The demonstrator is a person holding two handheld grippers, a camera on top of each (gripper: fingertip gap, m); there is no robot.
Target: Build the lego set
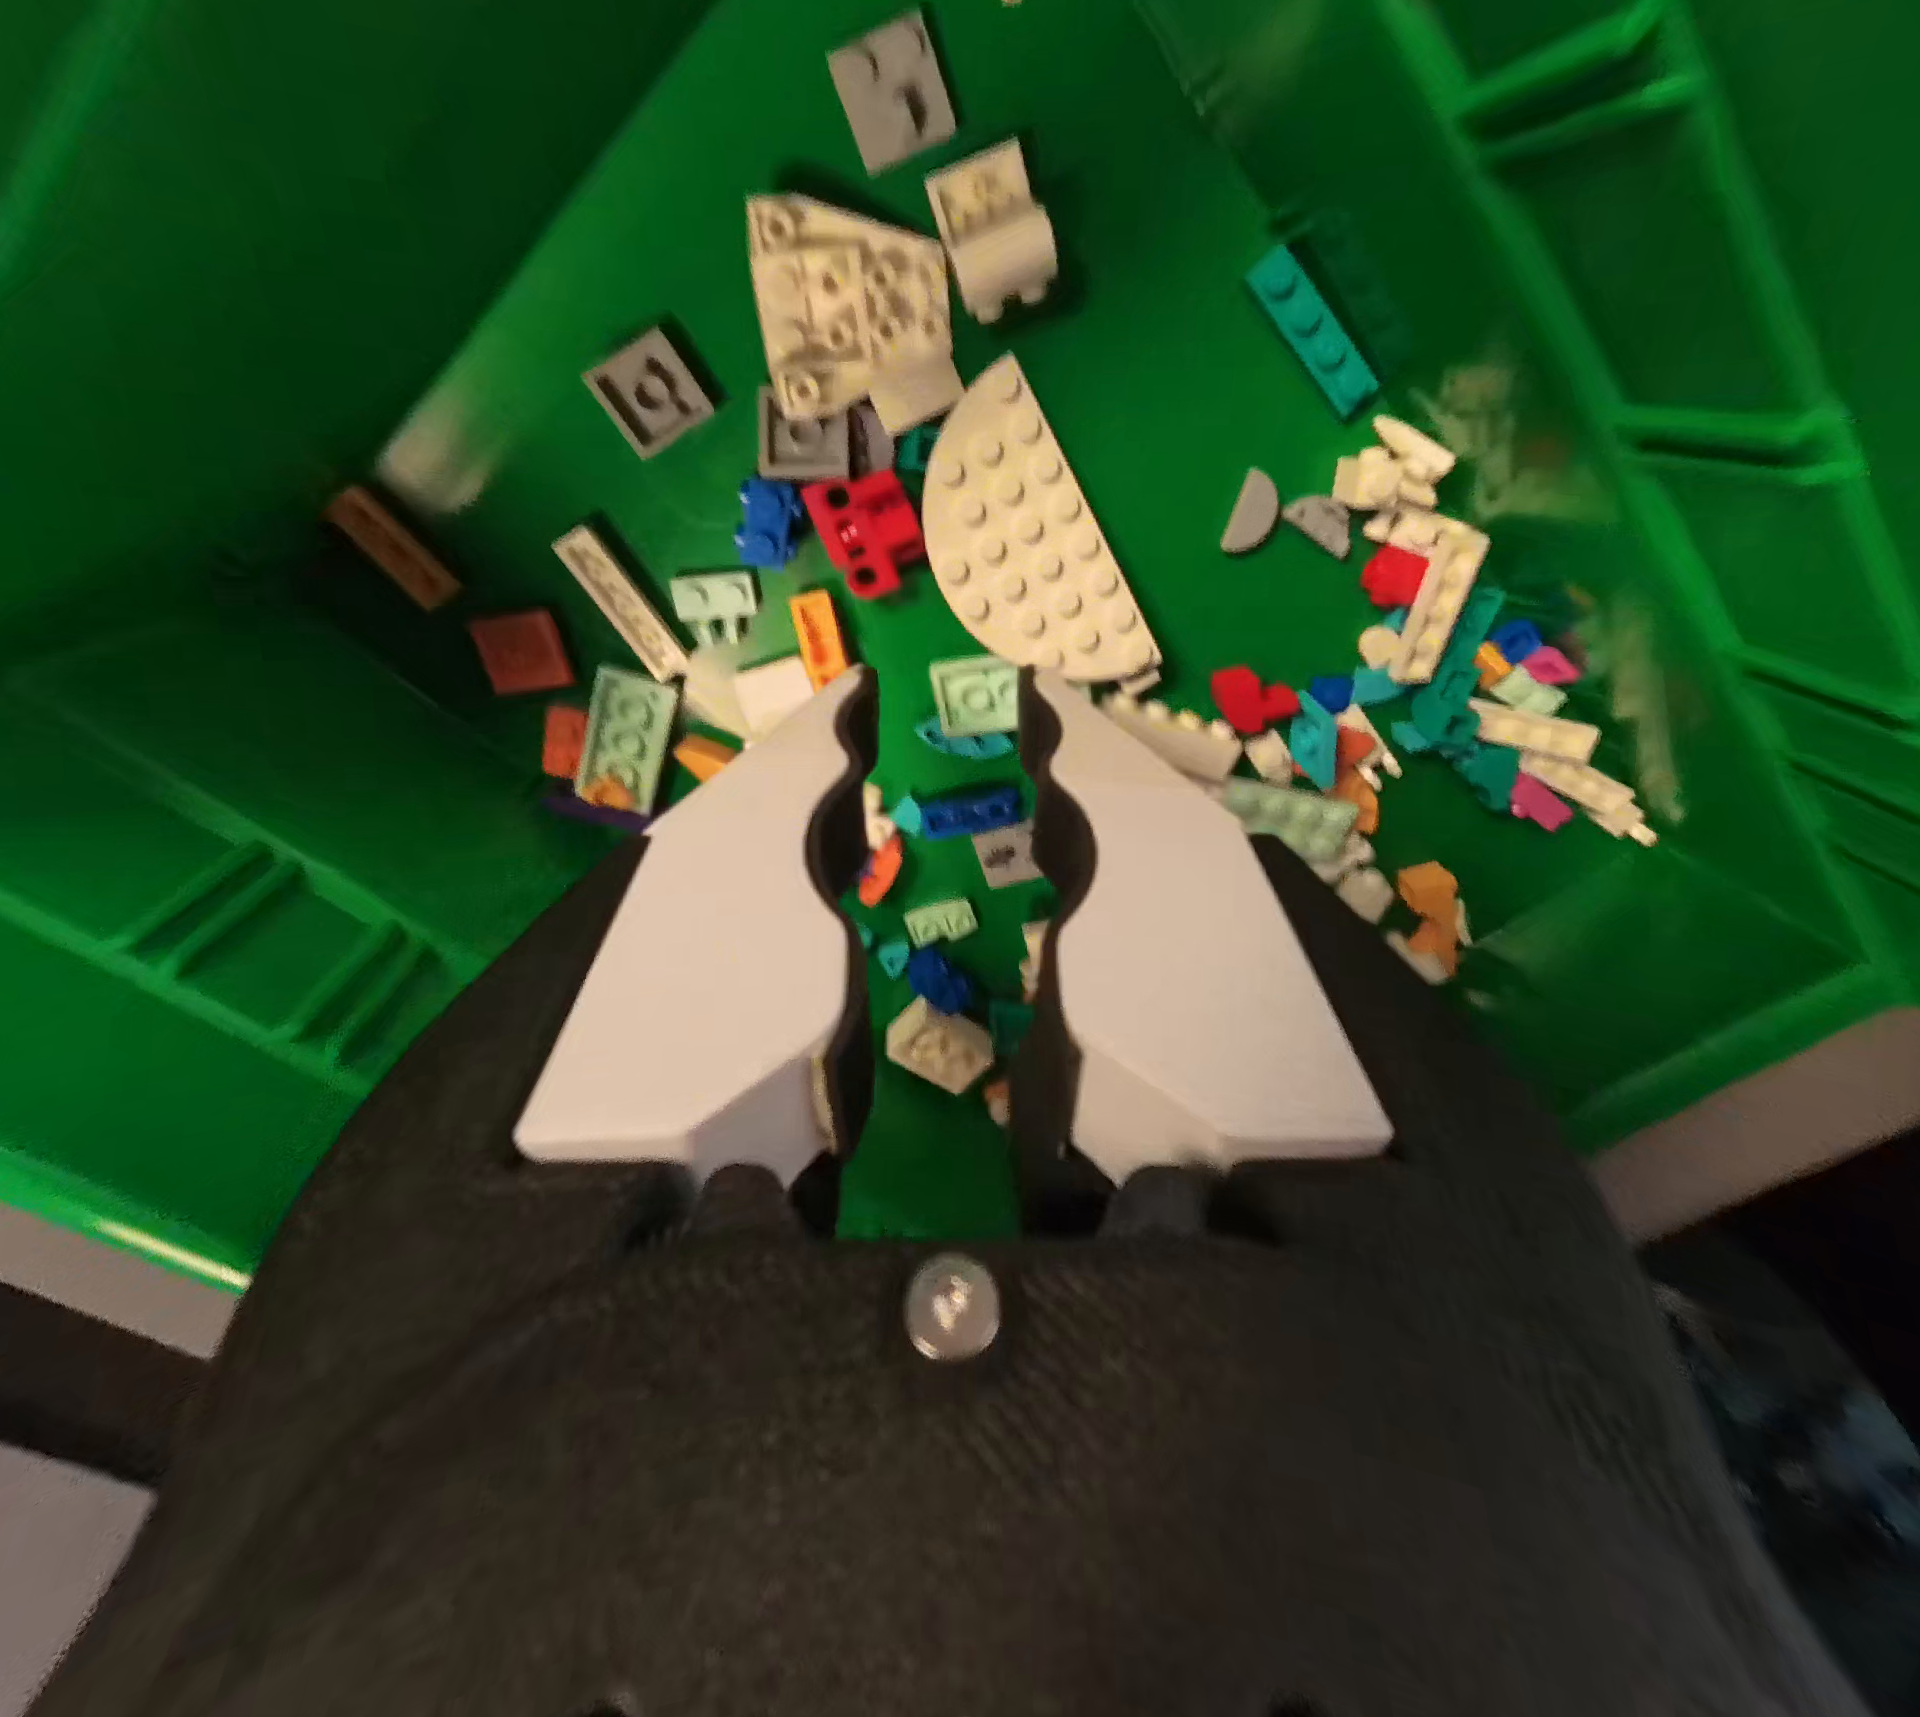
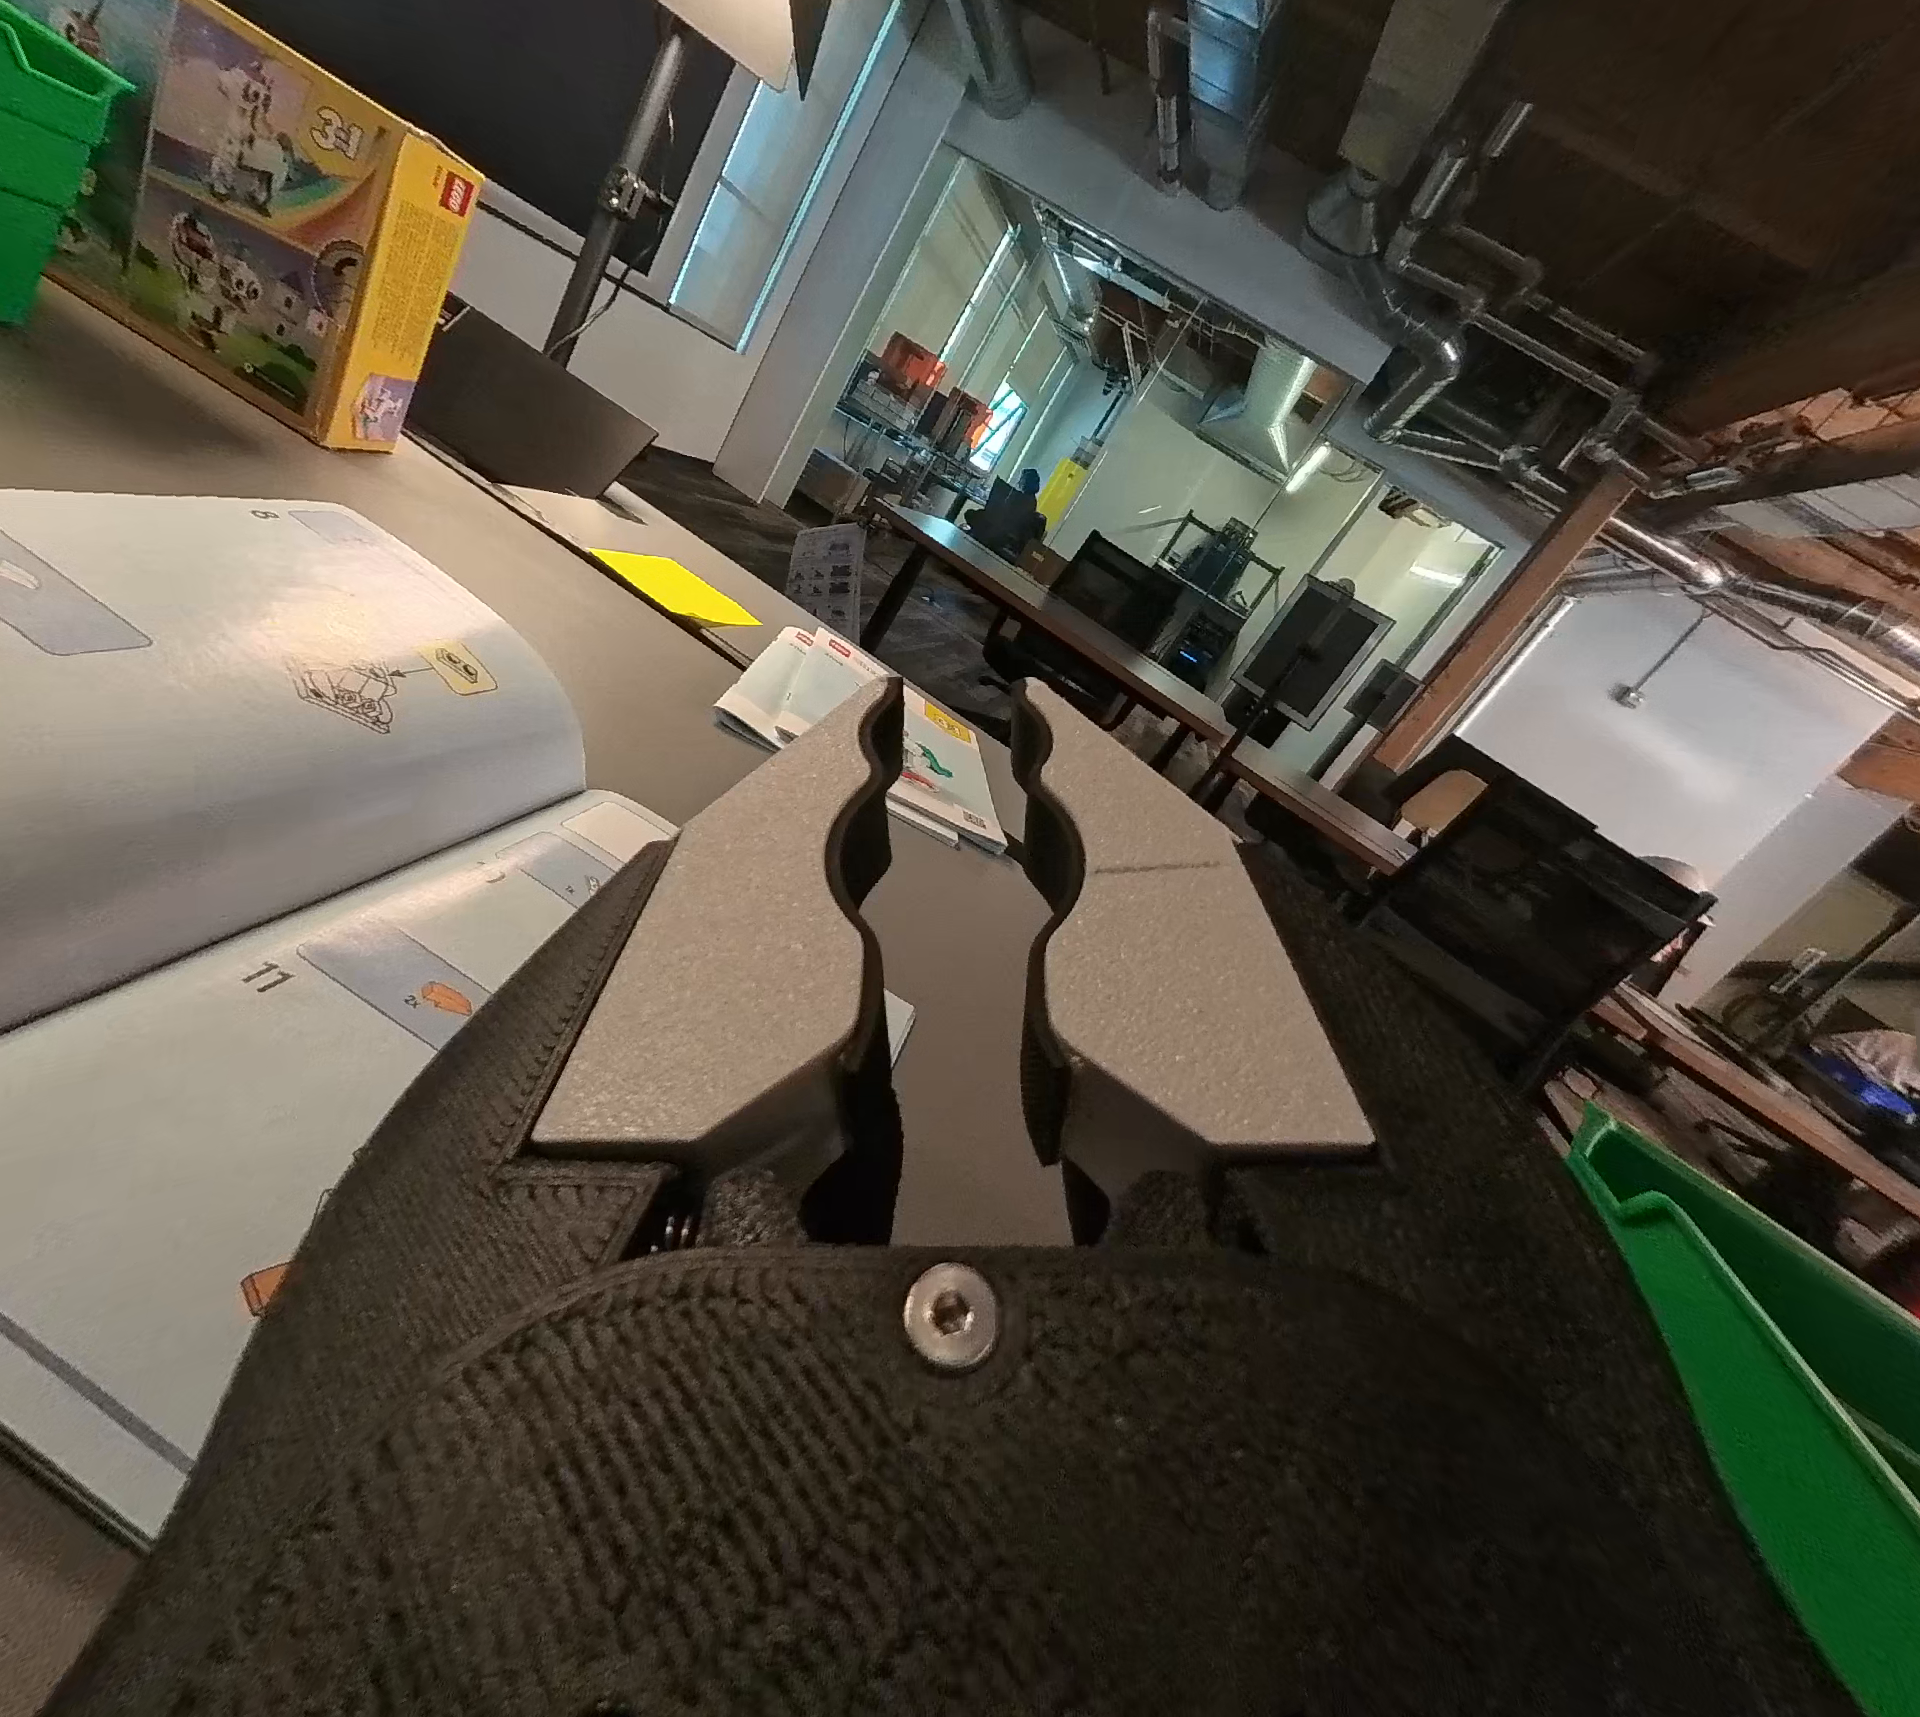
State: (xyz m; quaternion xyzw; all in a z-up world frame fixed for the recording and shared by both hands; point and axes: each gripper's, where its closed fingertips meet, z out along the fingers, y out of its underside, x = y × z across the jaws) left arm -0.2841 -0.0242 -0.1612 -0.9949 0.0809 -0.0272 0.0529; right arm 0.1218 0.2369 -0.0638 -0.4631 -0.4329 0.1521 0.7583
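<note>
I have the left gripper (image 1: pixel 948 691) hanging over the green bin (image 1: pixel 312 233), its fingers (image 1: pixel 727 919) spread a little and holding nothing. The lego pieces (image 1: pixel 1455 691) lie loose on the bin floor, thickest at the right of the frame, with a white half-round plate (image 1: pixel 1023 540) in the middle and a pale green plate (image 1: pixel 975 693) showing right between my fingertips. These bits look small, hard and light (slick plastic, I would guess), so I expect them to skate or flip if I pinch a corner; I would take a flat plate across its two long edges, squarely, and keep clear of the crowded heap.

The right gripper (image 2: pixel 956 706) points out across the bench (image 2: pixel 644 659) toward the room, fingers (image 2: pixel 727 971) likewise parted and empty. The open instruction booklet (image 2: pixel 260 732) sits at the left of that frame and the set's box (image 2: pixel 270 213) in the upper left
</note>
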